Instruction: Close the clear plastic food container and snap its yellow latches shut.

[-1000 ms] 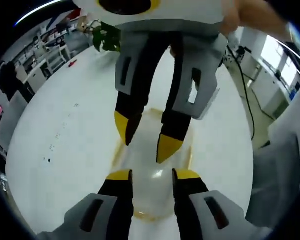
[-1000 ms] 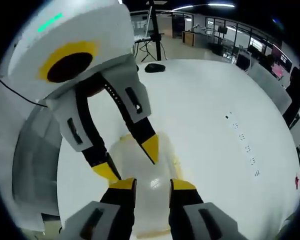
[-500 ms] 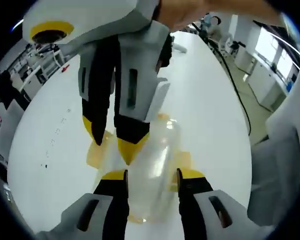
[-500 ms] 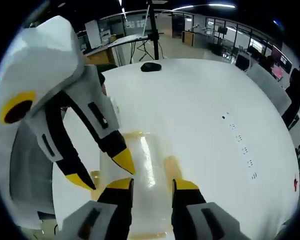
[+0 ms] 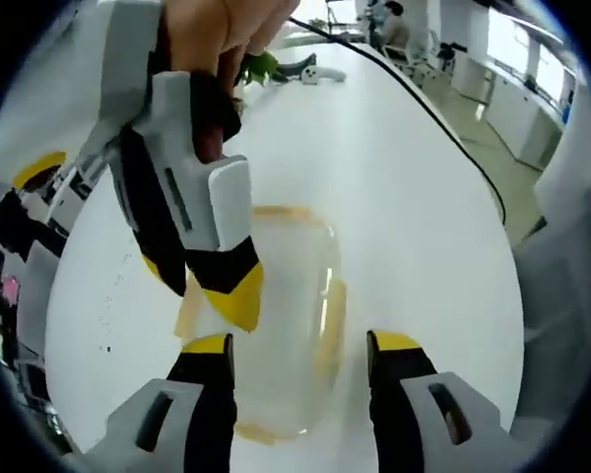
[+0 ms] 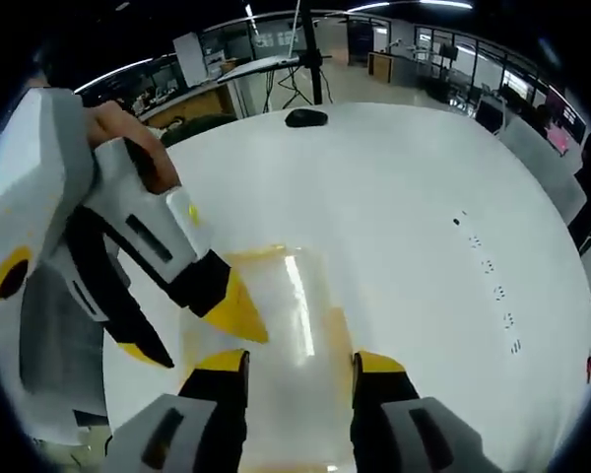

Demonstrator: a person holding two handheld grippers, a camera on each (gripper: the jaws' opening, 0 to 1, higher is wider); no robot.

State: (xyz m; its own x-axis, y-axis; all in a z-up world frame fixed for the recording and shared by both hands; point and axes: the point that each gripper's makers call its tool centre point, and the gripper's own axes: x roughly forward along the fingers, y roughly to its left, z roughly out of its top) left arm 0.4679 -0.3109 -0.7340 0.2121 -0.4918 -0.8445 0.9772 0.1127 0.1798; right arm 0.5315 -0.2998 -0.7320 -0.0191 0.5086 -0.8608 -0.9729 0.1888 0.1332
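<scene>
no readable text, labels, brands or numbers, faint dark specks on the table (image 6: 453,187) illegible

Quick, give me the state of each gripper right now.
Left gripper: open, jaws apart over the clear container, gripping nothing.
Right gripper: open, jaws apart above the same container, gripping nothing.
</scene>
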